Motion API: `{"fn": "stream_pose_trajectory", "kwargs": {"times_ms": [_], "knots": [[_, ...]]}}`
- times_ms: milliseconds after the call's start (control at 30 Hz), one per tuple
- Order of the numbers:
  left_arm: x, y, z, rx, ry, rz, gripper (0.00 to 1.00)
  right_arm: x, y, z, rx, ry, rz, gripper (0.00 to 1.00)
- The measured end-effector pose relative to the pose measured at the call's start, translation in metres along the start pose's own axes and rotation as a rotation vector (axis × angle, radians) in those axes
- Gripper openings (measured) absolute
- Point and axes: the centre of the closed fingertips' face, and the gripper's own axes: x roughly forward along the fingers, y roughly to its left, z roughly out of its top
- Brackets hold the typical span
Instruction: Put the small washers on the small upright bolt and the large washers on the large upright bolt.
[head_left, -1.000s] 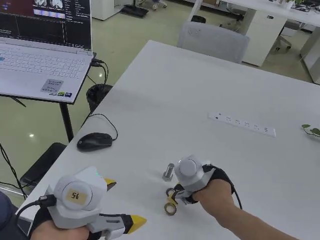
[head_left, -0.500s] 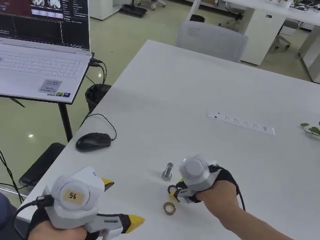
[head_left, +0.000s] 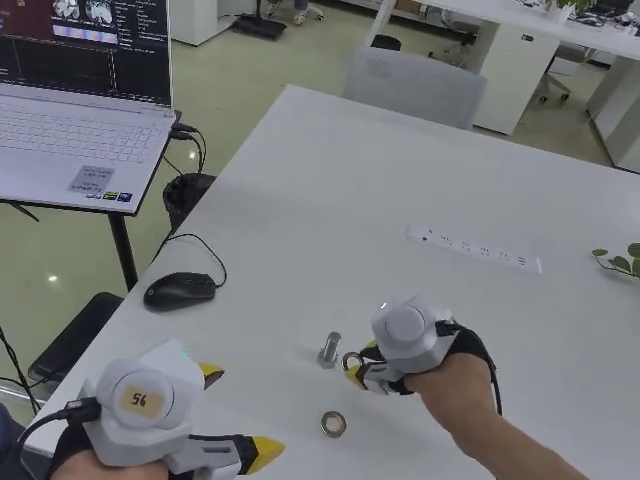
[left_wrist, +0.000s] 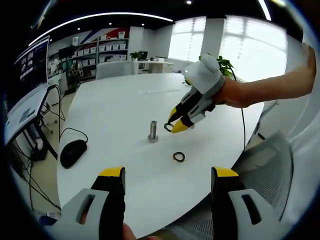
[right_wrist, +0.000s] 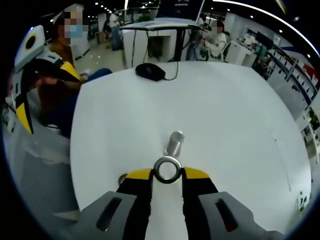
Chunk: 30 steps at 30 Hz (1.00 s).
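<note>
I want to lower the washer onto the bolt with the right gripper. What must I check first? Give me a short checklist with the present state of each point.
1. Washer is held in the right gripper: ok, the jaws are shut on its rim.
2. Bolt stands upright: ok.
3. Washer hole is over the bolt's top: not ok, the washer is beside the bolt, not above it.
4. Washer size matches this bolt: cannot tell.
5. Left gripper is out of the way: ok, it is open and apart from the bolt.
6. Second washer is off the path: ok, it lies flat on the table, apart from the bolt.
</note>
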Motion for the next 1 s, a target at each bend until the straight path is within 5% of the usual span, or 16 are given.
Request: {"fn": "stream_pose_trajectory", "kwargs": {"times_ms": [433, 1000], "knots": [[0.002, -0.003, 0.002, 0.006, -0.002, -0.006, 0.69, 0.001, -0.012, 0.034, -0.046, -0.024, 0.015, 0.24], [0.000, 0.000, 0.000, -0.007, -0.001, 0.006, 0.69, 0.024, -0.012, 0.037, -0.063, 0.028, 0.074, 0.24]]}}
